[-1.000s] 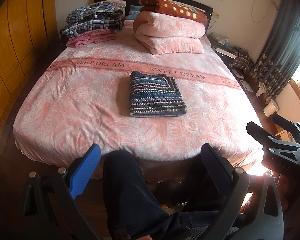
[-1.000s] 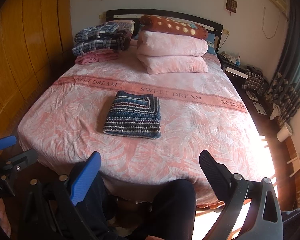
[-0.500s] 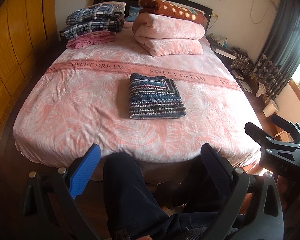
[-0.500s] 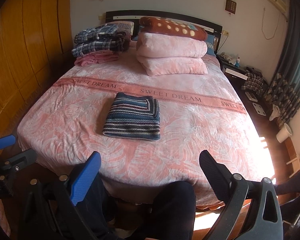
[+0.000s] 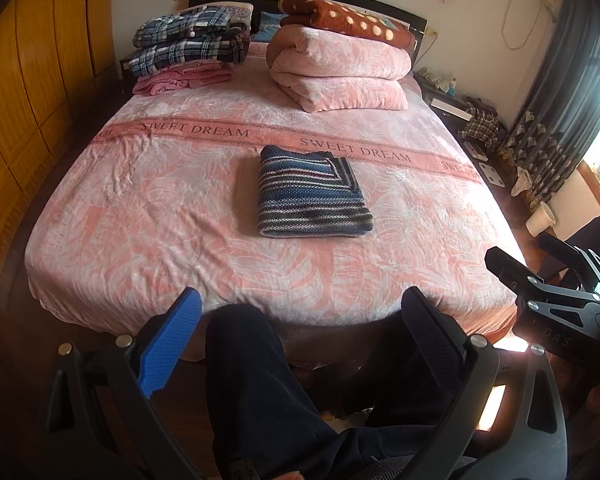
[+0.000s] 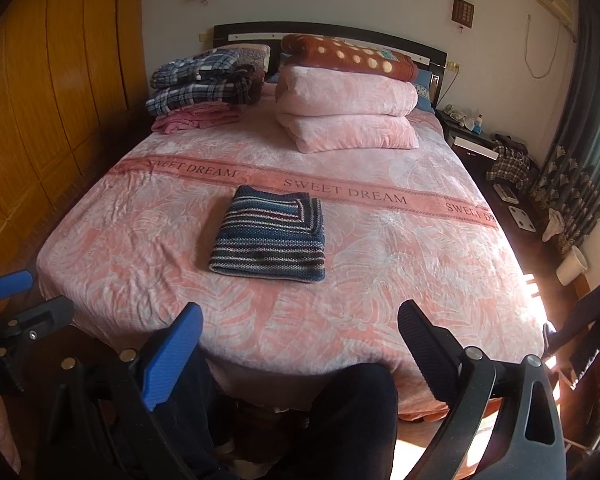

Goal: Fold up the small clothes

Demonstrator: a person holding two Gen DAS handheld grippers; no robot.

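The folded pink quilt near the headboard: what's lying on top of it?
A brown blanket with pale spots lies on the folded pink quilt. Behind them a blue pillow peeks out; the rest there is hidden.

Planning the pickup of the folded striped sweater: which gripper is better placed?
Neither clearly: left gripper and right gripper both hang open, off the bed's foot, away from the sweater.

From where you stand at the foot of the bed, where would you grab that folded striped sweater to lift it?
Probably the near folded edge of the striped sweater, coming in low from the foot of the bed. It lies flat as a stacked rectangle, and that thick edge faces both open grippers, left gripper and right gripper, so each could pinch all layers near a corner.
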